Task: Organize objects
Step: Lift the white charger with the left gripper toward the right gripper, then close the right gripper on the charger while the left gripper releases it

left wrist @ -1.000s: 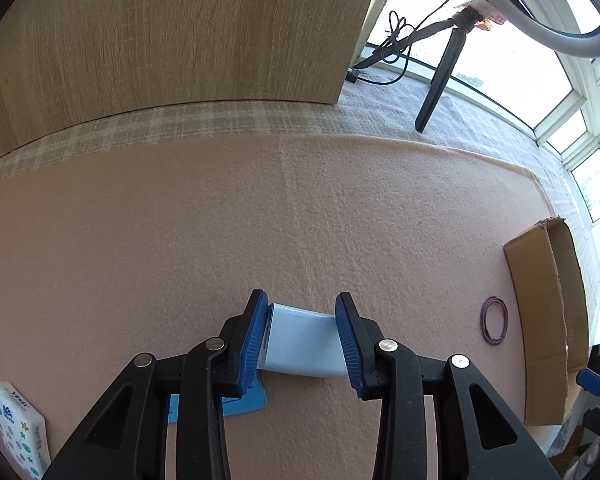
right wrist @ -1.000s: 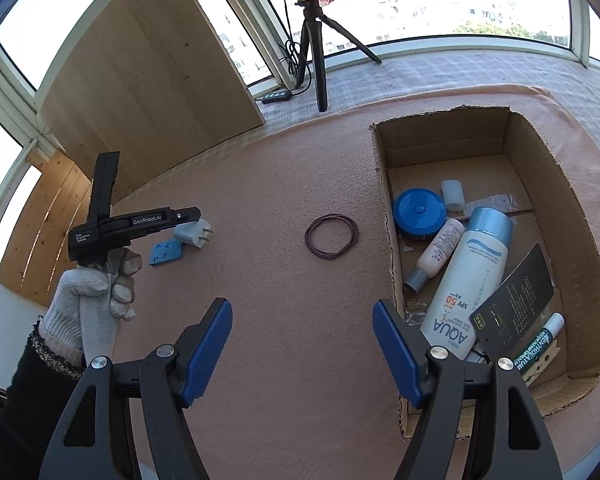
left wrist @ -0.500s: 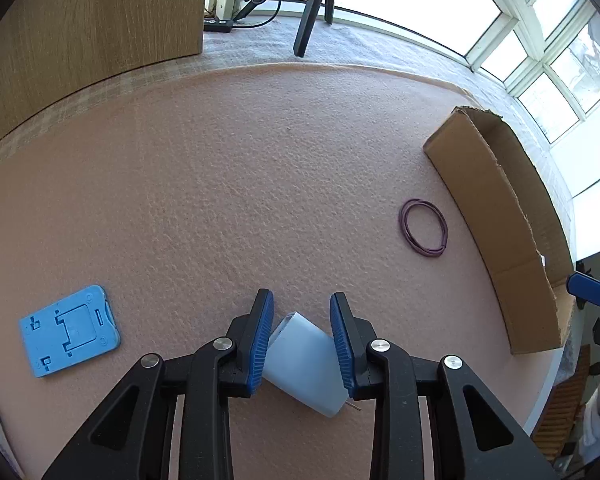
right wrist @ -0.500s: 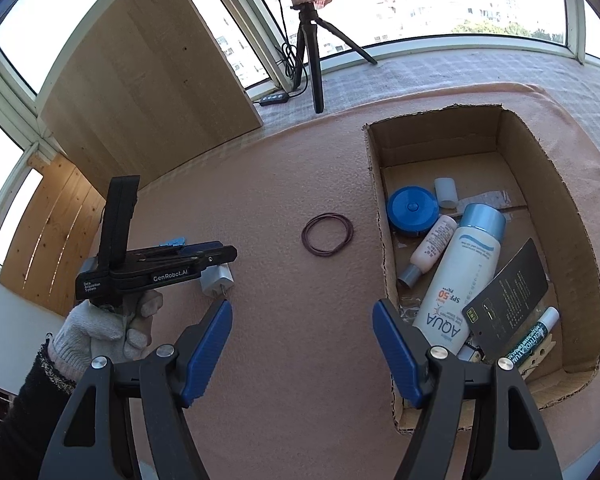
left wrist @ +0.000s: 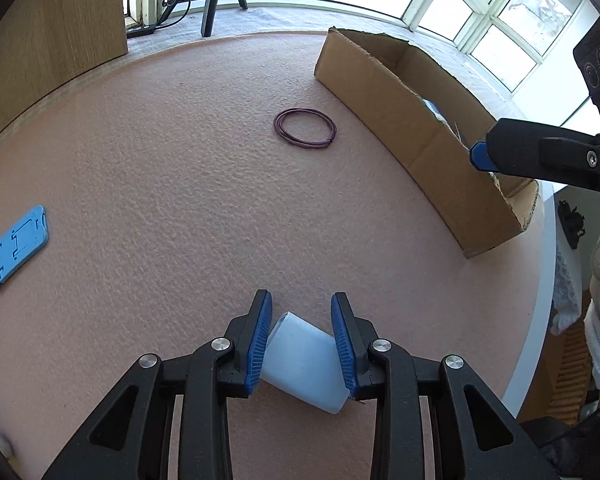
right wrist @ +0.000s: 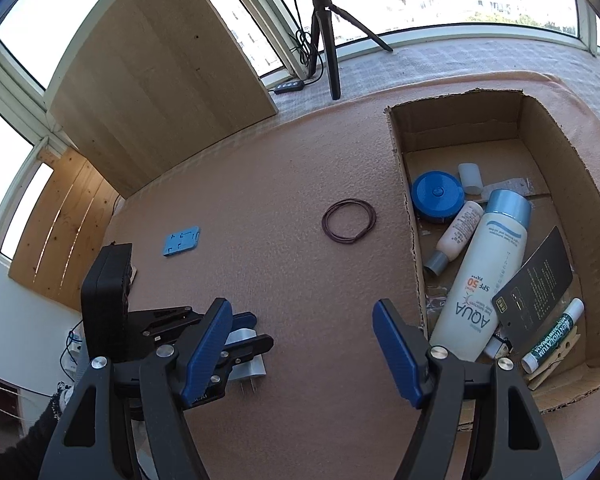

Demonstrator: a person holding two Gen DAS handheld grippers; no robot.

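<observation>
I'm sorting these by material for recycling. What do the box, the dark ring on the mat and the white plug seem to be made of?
The box: raw brown cardboard, matte, with ragged torn edges. The dark ring: thin maroon loops, probably elastic or rubber bands, though coated wire is possible. The white plug: smooth, faintly glossy hard plastic, with metal prongs showing in the right wrist view.

You can read "AQUA" and "SPF 50" on the white sunscreen bottle point(right wrist: 482, 276) lying in the cardboard box point(right wrist: 408, 216). The green-and-white tube point(right wrist: 553, 336) beside it looks like "MENTHOLATUM", but small, so don't rely on it. The black card point(right wrist: 534, 280) carries fine print you can't make out. Nothing legible in your left wrist view.
</observation>
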